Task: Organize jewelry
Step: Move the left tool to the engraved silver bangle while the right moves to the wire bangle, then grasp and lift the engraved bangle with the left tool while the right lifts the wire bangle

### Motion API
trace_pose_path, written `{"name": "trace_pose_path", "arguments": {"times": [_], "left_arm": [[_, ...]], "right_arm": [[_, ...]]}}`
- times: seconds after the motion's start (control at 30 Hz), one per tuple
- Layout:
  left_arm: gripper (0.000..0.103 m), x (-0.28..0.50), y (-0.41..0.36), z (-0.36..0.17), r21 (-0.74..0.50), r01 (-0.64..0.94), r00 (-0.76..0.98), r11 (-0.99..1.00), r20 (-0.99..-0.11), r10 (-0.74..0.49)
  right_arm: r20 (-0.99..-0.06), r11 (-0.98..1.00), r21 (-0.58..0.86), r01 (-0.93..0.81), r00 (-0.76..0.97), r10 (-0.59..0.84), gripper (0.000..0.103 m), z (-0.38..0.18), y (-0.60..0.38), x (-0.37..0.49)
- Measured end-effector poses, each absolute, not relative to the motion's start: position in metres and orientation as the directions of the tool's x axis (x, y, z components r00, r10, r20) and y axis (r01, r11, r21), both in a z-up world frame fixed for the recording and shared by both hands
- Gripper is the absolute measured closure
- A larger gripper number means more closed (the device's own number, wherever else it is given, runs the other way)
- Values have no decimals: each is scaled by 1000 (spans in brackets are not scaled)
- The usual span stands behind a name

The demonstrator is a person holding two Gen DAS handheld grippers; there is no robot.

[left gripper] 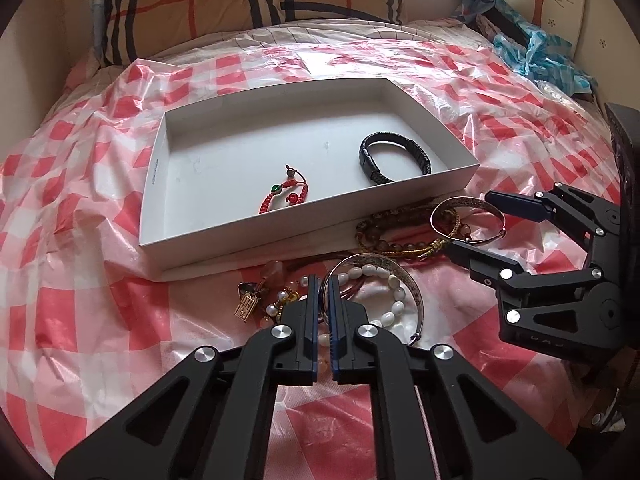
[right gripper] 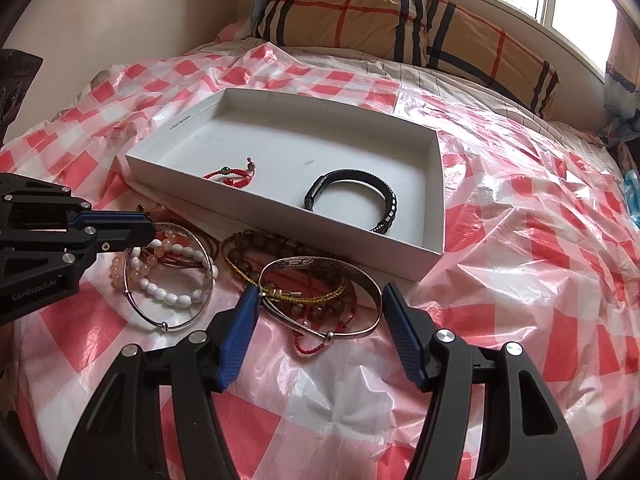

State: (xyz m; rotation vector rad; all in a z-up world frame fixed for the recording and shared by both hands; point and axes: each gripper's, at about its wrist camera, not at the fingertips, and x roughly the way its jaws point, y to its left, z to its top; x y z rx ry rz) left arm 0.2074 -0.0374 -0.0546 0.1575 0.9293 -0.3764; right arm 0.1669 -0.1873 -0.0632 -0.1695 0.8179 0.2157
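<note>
Left gripper (left gripper: pixel 324 280), which I have clamped on the thin silver bangle (left gripper: pixel 416 300) for carrying to the shallow white box (left gripper: pixel 152 184); right gripper (right gripper: pixel 318 300) gapes empty astride another.

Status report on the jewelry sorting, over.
Left gripper shut on silver bangle. Right gripper open, straddling second bangle. White box holds two bracelets. Bead strands tangled with both bangles.
</note>
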Motion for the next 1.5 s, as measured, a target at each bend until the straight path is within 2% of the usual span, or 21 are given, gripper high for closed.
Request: {"name": "trace_pose_path", "arguments": {"times": [0.2,0.37,0.47,0.57,0.63,0.67,0.7,0.73,0.8,0.87,1.03,1.1,1.2,1.23,1.27,1.3,1.5], "left_arm": [[99,196,-24,-46,-65,367,529,928,-806,-265],[99,174,-7,-46,-80,346,507,935,-822,-258],[99,161,5,-55,-81,329,483,941,-842,-241],[98,155,14,-66,-96,322,448,942,-861,-241],[98,152,16,-66,-103,321,451,941,-858,-248],[96,152,16,-64,-100,323,452,941,-857,-246],[90,153,15,-62,-91,324,458,942,-856,-240],[86,154,14,-61,-83,326,463,942,-854,-236],[64,156,10,-57,-70,341,479,937,-845,-238],[54,155,5,-55,-40,364,495,930,-838,-230],[51,157,-6,-67,-17,408,478,913,-848,-229],[43,154,-8,-65,-38,430,474,902,-841,-261],[31,147,-14,-64,-38,452,478,891,-833,-278],[30,146,-15,-65,-27,454,482,890,-833,-271],[30,145,-17,-67,-19,458,485,889,-833,-268],[29,144,-18,-69,-17,459,486,888,-832,-267],[21,135,-29,-68,-7,502,478,865,-831,-285]], "right_arm": [[-738,966,-58,-251,663,128,42,-59,-191,159],[-754,966,34,-254,628,192,43,-55,-202,146],[-773,965,108,-240,590,234,51,-59,-212,139],[-792,960,135,-244,556,252,51,-65,-216,132],[-792,958,141,-250,552,260,47,-66,-217,128],[-790,959,134,-249,557,255,36,-65,-217,127],[-786,961,123,-246,568,246,31,-64,-217,127],[-783,963,115,-244,574,239,31,-62,-218,128],[-778,968,106,-228,587,224,28,-60,-219,134],[-775,970,106,-217,594,217,24,-60,-222,143],[-786,973,63,-223,590,186,22,-68,-215,168],[-796,971,52,-235,578,183,18,-73,-212,176],[-801,966,35,-256,571,180,18,-79,-206,182],[-805,966,41,-256,564,184,18,-81,-206,184],[-807,966,49,-255,559,189,26,-82,-207,184],[-811,965,59,-254,552,195,38,-83,-207,184],[-799,968,93,-232,562,212,38,-77,-214,171]]}}
